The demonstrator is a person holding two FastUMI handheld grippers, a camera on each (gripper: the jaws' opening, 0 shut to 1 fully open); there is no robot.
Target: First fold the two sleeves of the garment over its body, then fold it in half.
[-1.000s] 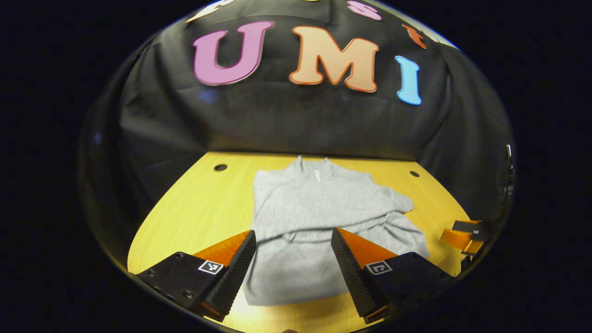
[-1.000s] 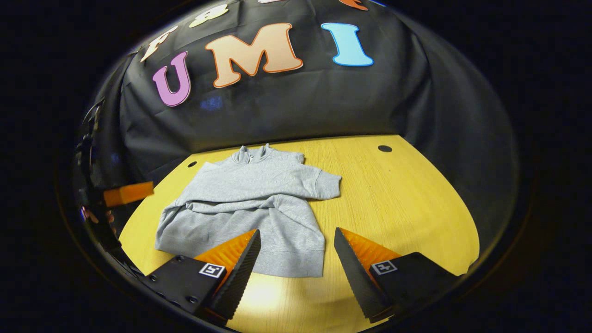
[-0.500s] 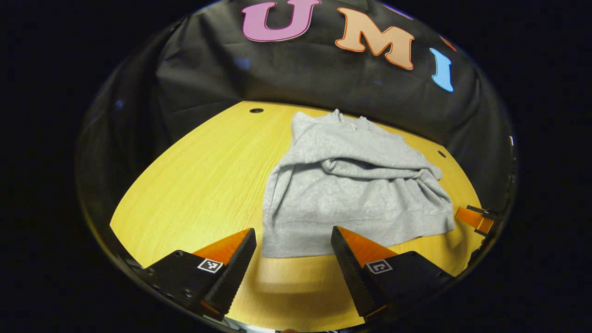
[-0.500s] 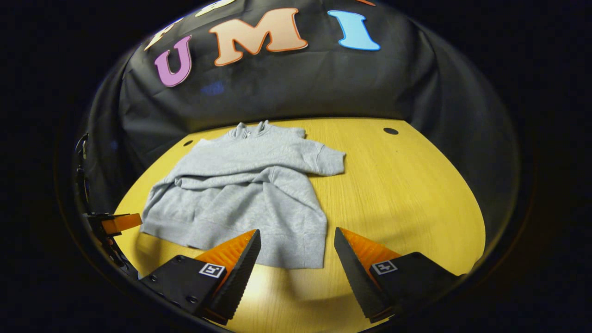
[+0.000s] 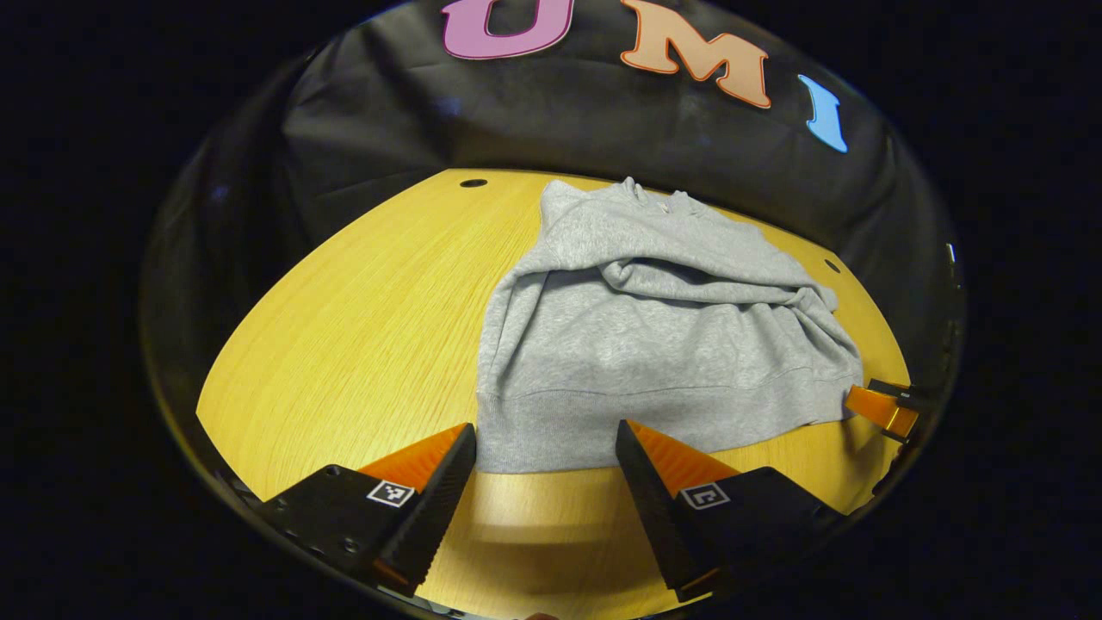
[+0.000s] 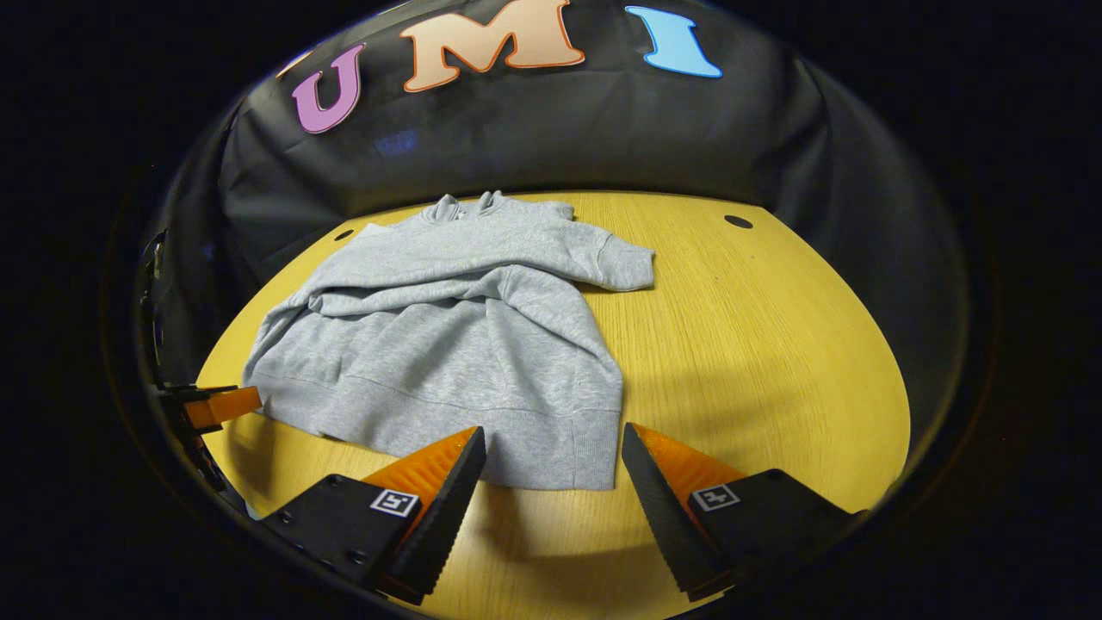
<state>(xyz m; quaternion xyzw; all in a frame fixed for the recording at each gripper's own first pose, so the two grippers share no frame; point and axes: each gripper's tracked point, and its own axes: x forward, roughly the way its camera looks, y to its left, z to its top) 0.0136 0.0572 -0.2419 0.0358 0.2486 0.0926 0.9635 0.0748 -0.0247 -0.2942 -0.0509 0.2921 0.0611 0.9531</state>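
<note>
No brand or readable writing on the sweatshirt (image 5: pixel 646 344); a small pale tag at the collar, too small to read. Each gripper carries small square black-and-white markers on its finger housings, patterns only.

Grey sweatshirt (image 6: pixel 448 336) lies flat on a yellow wood-grain table (image 5: pixel 362 319), collar toward the far edge by the black cloth wall (image 6: pixel 534 129), hem toward the near edge. Both sleeves lie folded across the chest, a bunched ridge of cloth running across the body about midway. In the right gripper view a cuff end juts out past the garment's side toward the bare half of the table (image 6: pixel 758 344). Body not yet folded in half.

Two small dark round holes in the tabletop near the far corners, one hole (image 5: pixel 473 182) beside the shoulder, another hole (image 6: pixel 738 221) well clear of the cloth. Nothing lies between the grippers and the hem.

Left gripper (image 5: pixel 545 430): fingers spread wide, holding nothing, hovering at the near edge with the hem's corner just ahead between the tips; contact cannot be told.

Right gripper (image 6: pixel 553 430): fingers spread wide, nothing held, tips either side of the hem's other corner. It also shows at the edge of the left gripper view, right gripper (image 5: pixel 882 405) close beside the hem corner there. Left gripper (image 6: pixel 219 405) likewise sits at the margin of the right gripper view, by the opposite hem corner.
</note>
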